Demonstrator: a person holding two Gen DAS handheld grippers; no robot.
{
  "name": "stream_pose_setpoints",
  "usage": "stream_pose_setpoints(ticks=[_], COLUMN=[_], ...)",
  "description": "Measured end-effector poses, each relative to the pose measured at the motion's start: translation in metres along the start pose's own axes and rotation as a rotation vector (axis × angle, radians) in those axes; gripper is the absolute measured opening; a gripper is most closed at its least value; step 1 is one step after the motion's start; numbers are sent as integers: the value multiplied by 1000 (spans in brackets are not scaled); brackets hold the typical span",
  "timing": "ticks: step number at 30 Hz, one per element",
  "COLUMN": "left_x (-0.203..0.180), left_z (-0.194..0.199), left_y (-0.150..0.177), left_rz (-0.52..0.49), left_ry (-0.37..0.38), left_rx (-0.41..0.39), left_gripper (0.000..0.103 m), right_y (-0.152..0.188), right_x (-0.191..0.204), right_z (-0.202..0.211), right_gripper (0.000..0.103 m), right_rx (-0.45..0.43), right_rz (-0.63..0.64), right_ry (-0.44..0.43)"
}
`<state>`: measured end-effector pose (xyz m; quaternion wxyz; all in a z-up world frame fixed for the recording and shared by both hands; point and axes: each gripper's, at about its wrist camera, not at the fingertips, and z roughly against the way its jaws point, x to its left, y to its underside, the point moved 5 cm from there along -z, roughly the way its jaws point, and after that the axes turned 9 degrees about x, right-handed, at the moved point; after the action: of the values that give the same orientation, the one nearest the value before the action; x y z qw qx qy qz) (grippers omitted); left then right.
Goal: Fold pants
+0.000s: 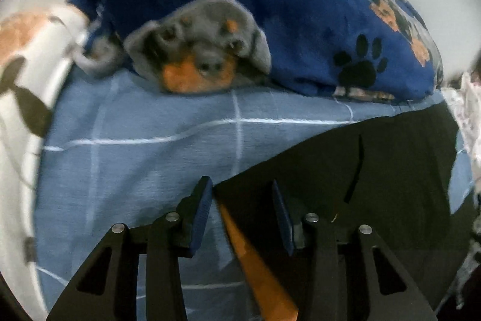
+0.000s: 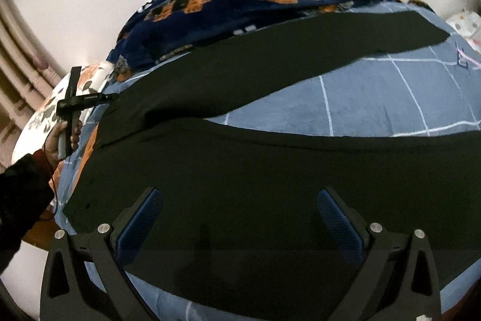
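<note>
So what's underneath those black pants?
The black pants lie on a blue checked bedsheet, visible between the legs. Whatever lies directly beneath the fabric is covered.

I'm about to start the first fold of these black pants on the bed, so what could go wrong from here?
1. The legs of the black pants lie splayed apart, so a fold now would probably come out uneven.
2. The left gripper is open at the waist corner, with the blue checked sheet right beside it; it might pinch the sheet too.
3. The far leg lies close to the dog-print blanket, so it could snag there.
</note>
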<state>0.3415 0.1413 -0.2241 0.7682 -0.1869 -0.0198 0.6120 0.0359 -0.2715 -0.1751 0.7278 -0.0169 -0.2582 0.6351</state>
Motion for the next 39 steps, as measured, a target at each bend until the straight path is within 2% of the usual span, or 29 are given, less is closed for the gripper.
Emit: stream_pose_setpoints(ticks=[7,10,14,17,19,20,21,22,23,26,29,31,32,35,37,39], left_x=[11,15,18,9,9,10,13,16,16,8,-14,-34,-44,-76,-88,-101], left_z=[9,13,14,7,5,4,5,6,9,30,67,91,105,135,145,149], left_y=[11,20,19,7,2,0,1,2,4,12,24,32,40,67,85,99], left_rz=[38,26,53,80,101,117,130,139,149,145,120,90,64,-5,-34,-46], left_ry=[87,109,195,261,298,309,294,255,207,158,130,143,138,131,129,85], left_rx=[8,18,12,26,21,12,3,-8,-27,-107,-214,-276,-306,-366,-384,-396], left_gripper=[43,51,52,55,55,49,30,19,15,9,8,8,5,4,4,5], right_y=[0,0,1,3,3,4,3,2,1,-3,-20,-36,-45,-73,-96,-118], right_x=[-1,0,4,9,12,12,13,13,13,17,25,32,36,49,58,62], right_z=[-2,-6,-15,-18,-18,-18,-17,-17,-17,-17,-15,-13,-13,-16,-25,-39], right_gripper=[103,103,103,103,103,103,103,103,103,103,103,103,103,103,103,103], right_rx=[3,8,35,42,38,36,35,33,29,22,2,-14,-19,-13,13,36], right_rz=[-6,-10,-15,1,8,8,6,6,6,19,33,24,13,-38,-93,-135], right_ry=[-12,-24,-43,-41,-40,-39,-39,-40,-41,-53,-92,-145,-184,-332,-466,-505])
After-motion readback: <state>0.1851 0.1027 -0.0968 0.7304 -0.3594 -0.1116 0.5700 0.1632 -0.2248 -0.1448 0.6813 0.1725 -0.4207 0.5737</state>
